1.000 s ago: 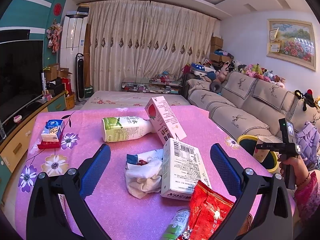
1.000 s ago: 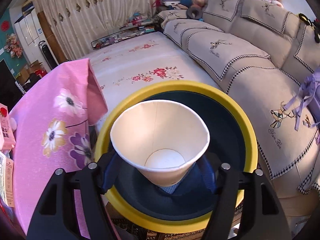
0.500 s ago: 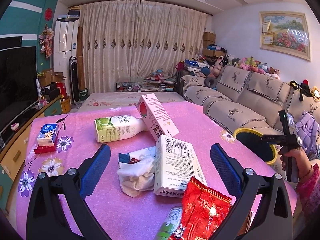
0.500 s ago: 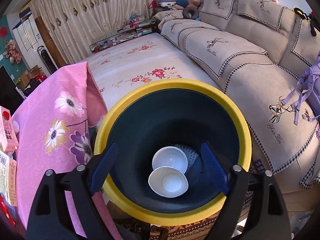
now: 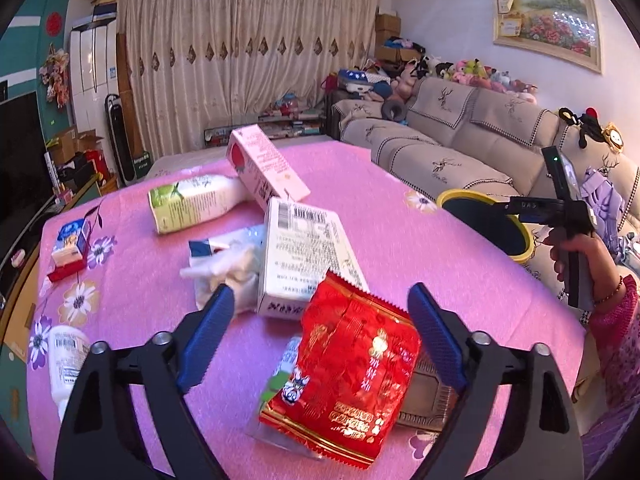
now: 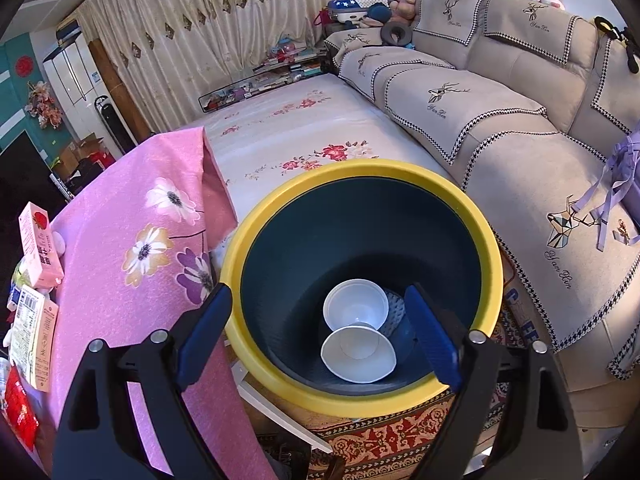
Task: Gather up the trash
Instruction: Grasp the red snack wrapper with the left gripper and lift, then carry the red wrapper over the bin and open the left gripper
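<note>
- The left tool (image 5: 320,320) hangs over a table (image 5: 400,240) with a pink flowered cloth; its blue jaws are closing, either side of a red snack wrapper (image 5: 352,376), not pressing it.
- The wrapper lies at the near edge of the table, partly over a plastic bottle (image 5: 280,380) and against a white carton (image 5: 304,256).
- Further back lie a crumpled white wrapper (image 5: 228,264), a pink carton (image 5: 264,168) and a green-labelled bottle (image 5: 192,204).
- The right tool (image 6: 318,320) is spread wide and empty above a yellow-rimmed dark bin (image 6: 360,276) beside the table.
- Two white paper cups (image 6: 356,332) lie at the bin's bottom.
</note>
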Tool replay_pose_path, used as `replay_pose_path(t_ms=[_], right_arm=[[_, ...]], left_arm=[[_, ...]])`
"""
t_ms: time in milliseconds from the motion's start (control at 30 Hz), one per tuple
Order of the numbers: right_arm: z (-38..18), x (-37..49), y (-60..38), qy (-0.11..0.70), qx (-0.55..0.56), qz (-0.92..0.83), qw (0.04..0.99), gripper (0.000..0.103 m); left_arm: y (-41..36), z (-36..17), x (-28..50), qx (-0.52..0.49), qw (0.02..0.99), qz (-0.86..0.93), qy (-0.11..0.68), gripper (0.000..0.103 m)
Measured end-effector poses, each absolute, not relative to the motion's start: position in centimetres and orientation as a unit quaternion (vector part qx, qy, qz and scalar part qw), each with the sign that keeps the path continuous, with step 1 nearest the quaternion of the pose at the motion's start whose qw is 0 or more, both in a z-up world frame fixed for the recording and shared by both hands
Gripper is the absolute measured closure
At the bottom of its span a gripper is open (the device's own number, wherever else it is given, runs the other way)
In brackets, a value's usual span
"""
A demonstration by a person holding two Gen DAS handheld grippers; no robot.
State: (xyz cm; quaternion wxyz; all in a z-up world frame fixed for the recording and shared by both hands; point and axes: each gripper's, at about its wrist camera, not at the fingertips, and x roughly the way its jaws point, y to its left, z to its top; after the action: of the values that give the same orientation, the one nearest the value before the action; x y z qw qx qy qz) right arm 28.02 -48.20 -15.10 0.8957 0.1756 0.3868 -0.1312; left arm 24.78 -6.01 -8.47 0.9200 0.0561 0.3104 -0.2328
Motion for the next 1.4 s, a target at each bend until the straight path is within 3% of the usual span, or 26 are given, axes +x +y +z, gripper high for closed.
replay_pose_path(t_ms=[100,233,500,667,1400], right_arm=[[-15.1,27.8,-48.1,0.385,0.181,-0.125,0.897,0.02],[-14.9,27.4,-47.8,0.381,0.183,-0.118,0.899,0.019],[-14.5,27.0,-48.0,0.373,0.186,-0.113,0.902,0.019],[-14.3,26.5,-48.0,0.369,0.188,-0.11,0.904,0.019],[-12.4,24.3,-48.5,0.337,0.187,-0.114,0.916,0.019]], left_arm=[[-6.0,-9.2,25.4,0.044,0.909,-0.245,0.333,0.038],[-6.6,-10.2,25.8,0.049,0.901,-0.244,0.356,0.042],[-6.9,-10.1,25.5,0.067,0.907,-0.213,0.356,0.084],[-6.7,-9.6,24.8,0.067,0.911,-0.209,0.35,0.099],[-12.2,-2.0,21.9,0.089,0.933,-0.235,0.257,0.102]])
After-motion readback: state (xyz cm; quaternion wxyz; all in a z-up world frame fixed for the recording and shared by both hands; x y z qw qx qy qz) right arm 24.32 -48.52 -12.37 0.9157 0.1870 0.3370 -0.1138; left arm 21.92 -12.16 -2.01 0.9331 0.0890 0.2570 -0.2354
